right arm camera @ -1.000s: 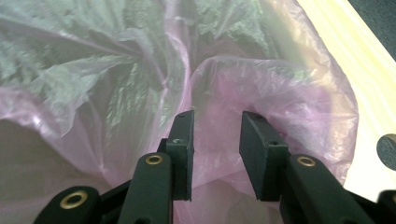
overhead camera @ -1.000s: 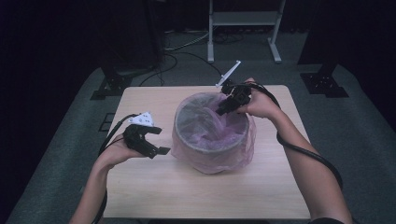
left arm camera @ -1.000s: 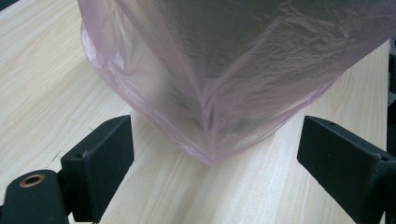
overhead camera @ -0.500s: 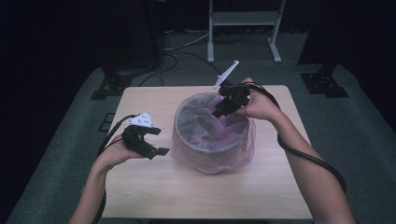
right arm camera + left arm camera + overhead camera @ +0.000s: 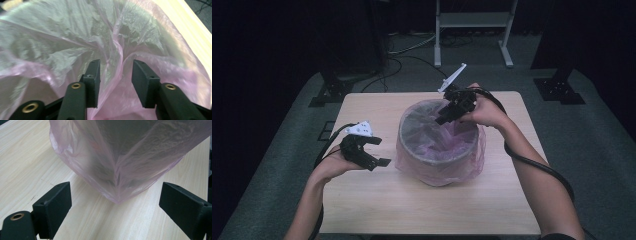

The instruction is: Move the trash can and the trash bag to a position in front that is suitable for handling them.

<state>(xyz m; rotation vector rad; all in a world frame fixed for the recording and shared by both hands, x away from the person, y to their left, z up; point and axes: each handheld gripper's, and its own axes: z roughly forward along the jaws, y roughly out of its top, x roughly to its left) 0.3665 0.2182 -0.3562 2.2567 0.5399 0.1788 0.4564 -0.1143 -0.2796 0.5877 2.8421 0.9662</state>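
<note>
Pink bin liner over grey bin, table centre. R gripper at rim, 1 o'clock, jaws part-open astride a liner fold. L gripper at 9 o'clock, wide open, empty.

**Bin mid-table, a gripper on either side**

On the table, near its middle: a bin, with a bag lining it and draped over the rim down the outer wall. To the left of the bin, just apart from it and low over the table: the left gripper, jaws toward the bag's side. Over the bin's far right rim: the right gripper, jaws down inside the opening, a fold of bag between them. Behind the table, on the floor: a stand.
</note>
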